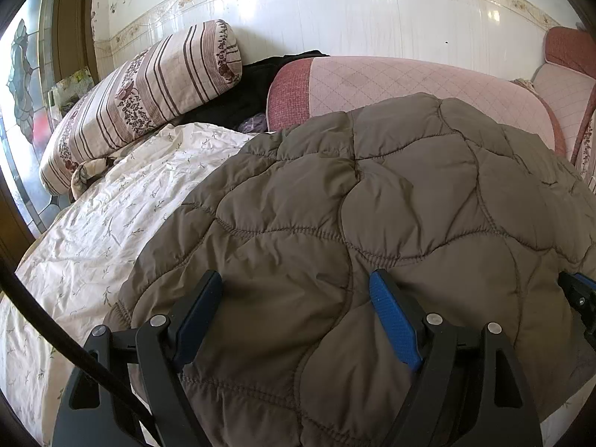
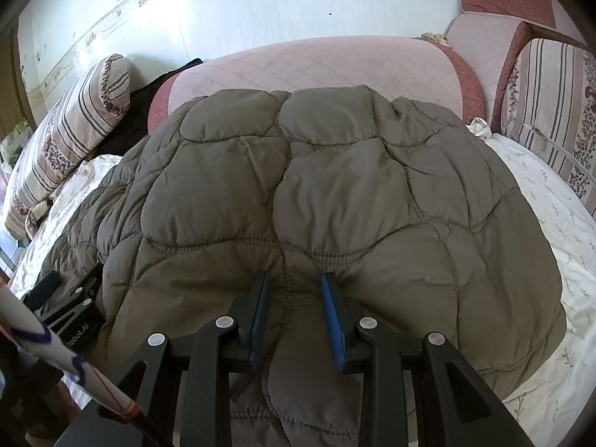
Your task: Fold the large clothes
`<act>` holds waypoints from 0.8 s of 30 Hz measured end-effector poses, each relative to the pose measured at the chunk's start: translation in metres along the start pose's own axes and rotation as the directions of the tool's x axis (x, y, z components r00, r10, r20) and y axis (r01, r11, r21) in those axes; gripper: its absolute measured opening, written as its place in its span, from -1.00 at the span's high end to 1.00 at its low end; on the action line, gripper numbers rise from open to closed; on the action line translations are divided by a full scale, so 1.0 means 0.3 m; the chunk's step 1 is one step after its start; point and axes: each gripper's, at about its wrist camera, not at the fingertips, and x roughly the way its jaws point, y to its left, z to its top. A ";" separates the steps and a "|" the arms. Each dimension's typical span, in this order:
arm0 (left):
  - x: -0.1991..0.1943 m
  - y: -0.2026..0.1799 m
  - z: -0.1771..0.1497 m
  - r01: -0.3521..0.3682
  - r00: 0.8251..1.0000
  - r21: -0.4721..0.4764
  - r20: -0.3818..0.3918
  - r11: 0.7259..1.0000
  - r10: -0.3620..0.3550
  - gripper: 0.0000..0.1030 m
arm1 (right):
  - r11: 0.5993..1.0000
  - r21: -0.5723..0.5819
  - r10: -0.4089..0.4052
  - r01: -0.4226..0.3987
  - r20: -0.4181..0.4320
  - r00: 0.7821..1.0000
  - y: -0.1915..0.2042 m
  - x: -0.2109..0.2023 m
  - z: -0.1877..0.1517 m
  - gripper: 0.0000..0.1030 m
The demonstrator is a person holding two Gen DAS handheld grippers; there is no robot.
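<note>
A large olive-brown quilted jacket (image 1: 372, 205) lies spread on a bed with a white floral sheet (image 1: 111, 216); it also shows in the right wrist view (image 2: 316, 186). My left gripper (image 1: 298, 290) is wide open over the jacket's near edge, fabric between its blue pads. My right gripper (image 2: 294, 287) is partly closed over a bunched seam of the jacket at its near edge, with a gap still between the pads. The right gripper's tip shows at the right edge of the left wrist view (image 1: 581, 294), and the left gripper's body shows at the left of the right wrist view (image 2: 67, 309).
A striped floral bolster (image 1: 141, 100) lies at the back left beside a dark garment (image 1: 242, 93). A pink quilted cushion (image 1: 409, 82) stands behind the jacket. A striped cushion (image 2: 551, 111) is at the right. A tiled wall (image 1: 335, 7) runs behind.
</note>
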 end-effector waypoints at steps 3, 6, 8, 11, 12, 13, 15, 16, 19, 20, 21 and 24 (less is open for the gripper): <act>0.002 0.000 0.000 0.001 1.000 -0.001 0.000 1.000 -0.001 -0.57 | 0.999 0.032 0.021 -0.021 0.003 1.000 -0.014 -0.013 0.008 0.39; 0.007 0.003 0.002 0.006 1.000 -0.006 -0.005 1.000 -0.006 -0.57 | 0.996 0.086 0.031 -0.034 0.043 0.999 -0.048 -0.046 0.023 0.38; 0.008 0.005 0.002 0.008 1.000 -0.008 -0.006 1.000 -0.008 -0.57 | 0.993 0.119 0.001 -0.010 0.072 0.997 -0.080 -0.063 0.036 0.38; 0.008 0.005 0.003 0.010 1.000 -0.009 -0.007 1.000 -0.010 -0.57 | 0.980 0.196 -0.065 0.046 0.092 0.994 -0.154 -0.077 0.047 0.37; 0.009 0.006 0.003 0.010 1.000 -0.010 -0.008 1.000 -0.010 -0.57 | 0.973 0.221 -0.092 0.071 0.085 0.992 -0.177 -0.074 0.047 0.32; 0.009 0.006 0.002 0.010 1.000 -0.010 -0.008 1.000 -0.011 -0.57 | 0.959 0.265 -0.122 0.102 0.061 0.991 -0.212 -0.064 0.042 0.25; 0.009 0.006 0.002 0.011 1.000 -0.010 -0.008 1.000 -0.011 -0.57 | 0.941 0.326 -0.102 0.096 0.004 0.995 -0.259 -0.027 0.024 0.20; 0.009 0.006 0.002 0.010 1.000 -0.009 -0.008 1.000 -0.010 -0.57 | 0.937 0.340 -0.083 0.083 -0.014 0.996 -0.269 -0.011 0.019 0.19; 0.011 0.008 0.003 0.010 1.000 -0.009 -0.006 1.000 -0.010 -0.57 | 0.940 0.330 -0.083 0.084 -0.019 0.996 -0.265 -0.010 0.020 0.15; 0.012 0.010 0.003 0.011 1.000 -0.010 -0.007 1.000 -0.011 -0.57 | 0.941 0.327 -0.081 0.083 -0.020 0.996 -0.264 -0.014 0.020 0.15; 0.012 0.010 0.002 0.012 1.000 -0.011 -0.007 1.000 -0.012 -0.57 | 0.942 0.327 -0.082 0.083 -0.017 0.997 -0.264 -0.021 0.021 0.15; 0.013 0.010 0.002 0.013 1.000 -0.011 -0.009 1.000 -0.013 -0.57 | 0.934 0.346 -0.103 0.090 0.019 0.995 -0.272 -0.064 0.032 0.15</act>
